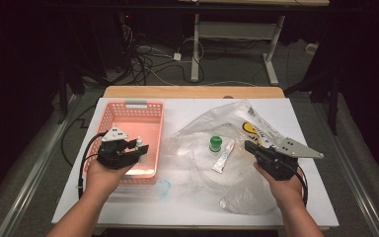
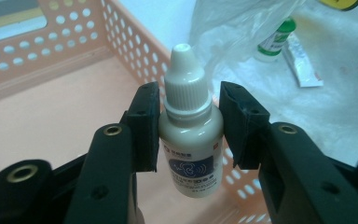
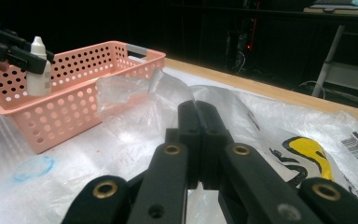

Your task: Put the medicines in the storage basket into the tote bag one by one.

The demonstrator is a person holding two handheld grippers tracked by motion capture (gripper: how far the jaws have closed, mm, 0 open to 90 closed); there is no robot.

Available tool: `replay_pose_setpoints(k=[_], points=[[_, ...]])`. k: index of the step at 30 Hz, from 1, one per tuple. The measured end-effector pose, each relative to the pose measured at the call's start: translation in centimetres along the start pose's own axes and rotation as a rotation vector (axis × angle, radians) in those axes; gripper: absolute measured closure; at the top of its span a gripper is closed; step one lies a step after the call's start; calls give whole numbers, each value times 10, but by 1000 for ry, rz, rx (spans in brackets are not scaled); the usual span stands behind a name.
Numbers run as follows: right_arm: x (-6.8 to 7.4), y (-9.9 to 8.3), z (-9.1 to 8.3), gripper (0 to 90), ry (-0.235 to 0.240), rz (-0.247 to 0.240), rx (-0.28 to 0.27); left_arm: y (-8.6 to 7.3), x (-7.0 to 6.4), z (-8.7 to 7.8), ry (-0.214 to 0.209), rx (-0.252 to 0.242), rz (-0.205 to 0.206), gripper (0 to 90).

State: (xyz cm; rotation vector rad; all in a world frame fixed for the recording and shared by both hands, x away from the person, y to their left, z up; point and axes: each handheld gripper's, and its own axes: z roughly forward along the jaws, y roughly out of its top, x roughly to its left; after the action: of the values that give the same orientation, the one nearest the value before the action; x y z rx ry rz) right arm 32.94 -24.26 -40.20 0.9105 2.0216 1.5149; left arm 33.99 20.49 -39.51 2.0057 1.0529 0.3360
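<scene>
You are holding a small white dropper bottle [image 2: 190,140] in your left gripper [image 2: 189,123], and the jaws are clamping it from both sides at its shoulder, just under the ribbed white cap. The bottle is standing upright between the pads, hanging over the inside of the pink basket [image 1: 113,116], close to the basket's right wall. In the right gripper view the same dropper bottle [image 3: 38,67] is showing above the basket's near rim [image 3: 51,100], not resting on its floor. You cannot tell from the pictures whether anything else is lying in the basket; the floor that is showing looks bare.

To the right of the basket, a clear plastic bag [image 1: 237,195] with a yellow print is lying crumpled across the white table [image 1: 182,205]. A green-capped bottle [image 1: 215,143] and a white tube [image 1: 224,157] are lying side by side in the middle of the bag; whether they are inside it or on top of it is not clear. A faint blue ring mark [image 1: 163,187] is sitting on the table just beside the basket's near right corner.

Your left hand [image 1: 103,175] is reaching in from the bottom left, holding its gripper level over the basket. Your right hand [image 1: 287,185] is holding the right gripper [image 3: 199,135] low over the bag's right part, pointing left toward the tube, its jaws pressed together with nothing between them.
</scene>
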Motion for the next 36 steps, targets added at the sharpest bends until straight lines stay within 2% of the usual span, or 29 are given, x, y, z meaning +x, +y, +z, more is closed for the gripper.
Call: replay_pose_setpoints(k=[8,16,21,26,30,36], points=[[0,0,0,900,-3,-2,-1,12,-24,2,-48,-41,52,578],[1,1,1,900,0,-1,-3,25,-58,19,-104,-51,114,578],[2,2,3,900,2,4,-5,33,-81,35,-143,-52,151,578],[2,1,6,900,2,7,3,34,-103,57,-177,-25,193,577],[2,1,7,900,5,-3,4,37,-116,74,-204,-20,207,577],[1,0,3,900,4,6,-5,42,-131,99,-234,-21,207,577]])
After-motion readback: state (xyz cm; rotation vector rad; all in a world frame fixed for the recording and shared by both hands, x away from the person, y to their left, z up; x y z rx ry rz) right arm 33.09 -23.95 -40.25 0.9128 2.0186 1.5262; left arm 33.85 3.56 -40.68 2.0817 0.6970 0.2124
